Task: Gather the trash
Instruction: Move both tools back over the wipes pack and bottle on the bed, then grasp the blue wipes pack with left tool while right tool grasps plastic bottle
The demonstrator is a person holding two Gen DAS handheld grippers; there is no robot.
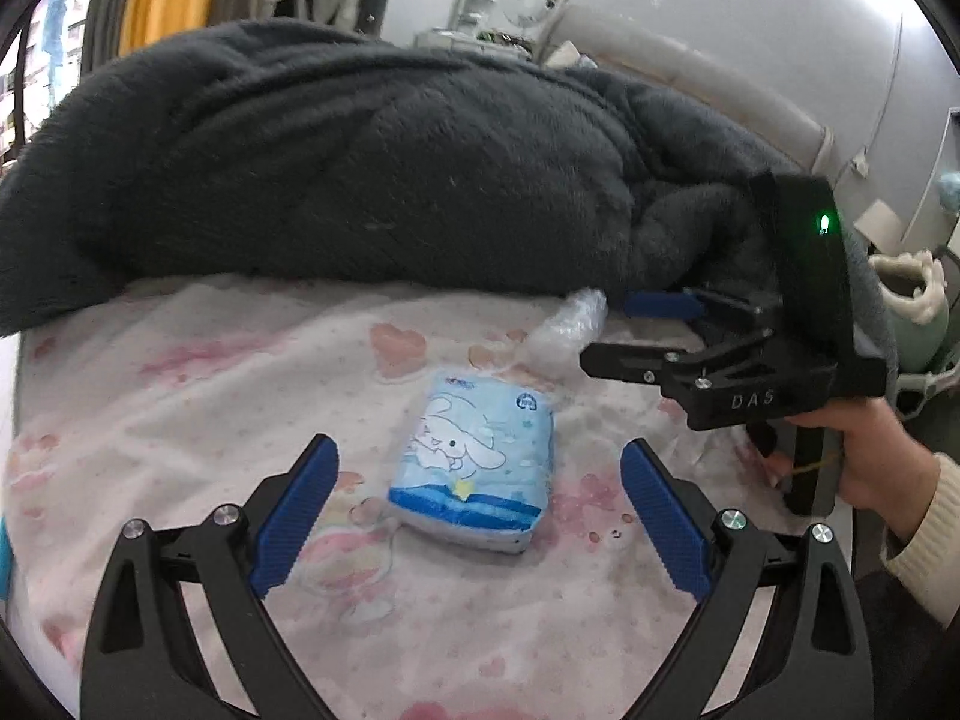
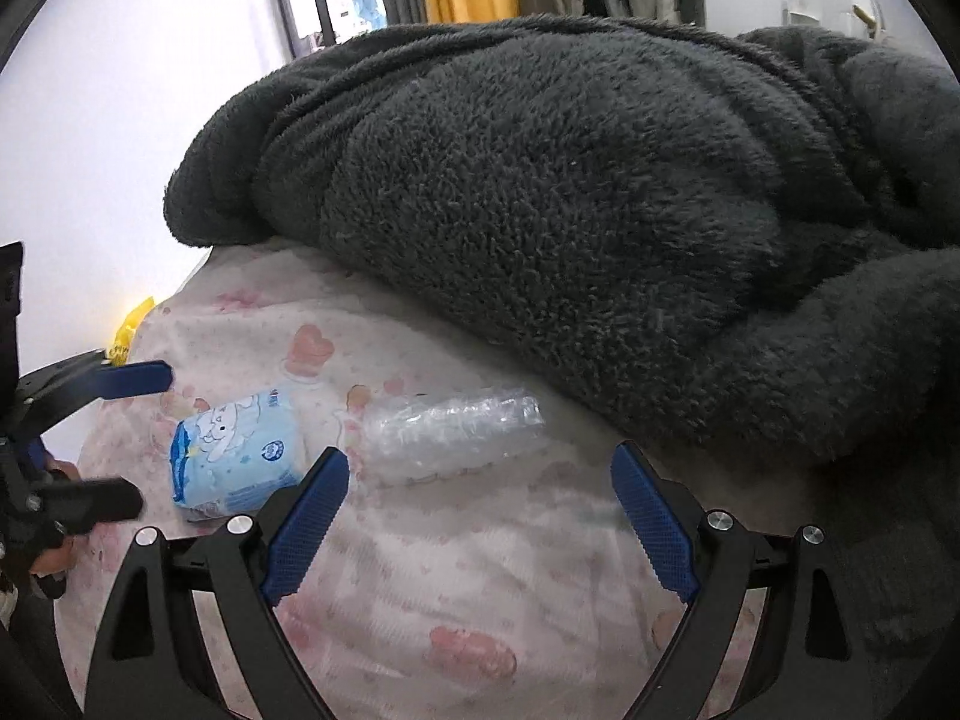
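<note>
So this looks like the approach stage of the pickup, nothing grabbed yet. The left gripper (image 1: 480,516) hangs just above the bed sheet (image 1: 180,420) with its jaws spread wide, and the blue cartoon tissue pack (image 1: 474,468) lies flat on the sheet right between the two blue pads, not touching either one as far as I can tell. The right gripper (image 2: 480,516) is also wide open and holding nothing; the crumpled clear plastic bottle (image 2: 450,426) lies on its side just ahead of it, a bit left of center, close to the edge of the big dark fleece blanket (image 2: 600,210). In the left view that same gripper comes in from the side near the bottle end. My guess for the next move: the left one needs to drop a little and pinch the pack across its short sides, and since it's squishy the pads should bite fine. The right one has to slide forward and left to straddle the bottle, which is thin, already crushed plastic, so it could skate or pop out if squeezed off-center. Count: one tissue pack, one bottle, one blanket, two grippers, plus one small yellow scrap (image 2: 129,330) at the far edge of the bed, can't tell what it is. No bin in either view.
</note>
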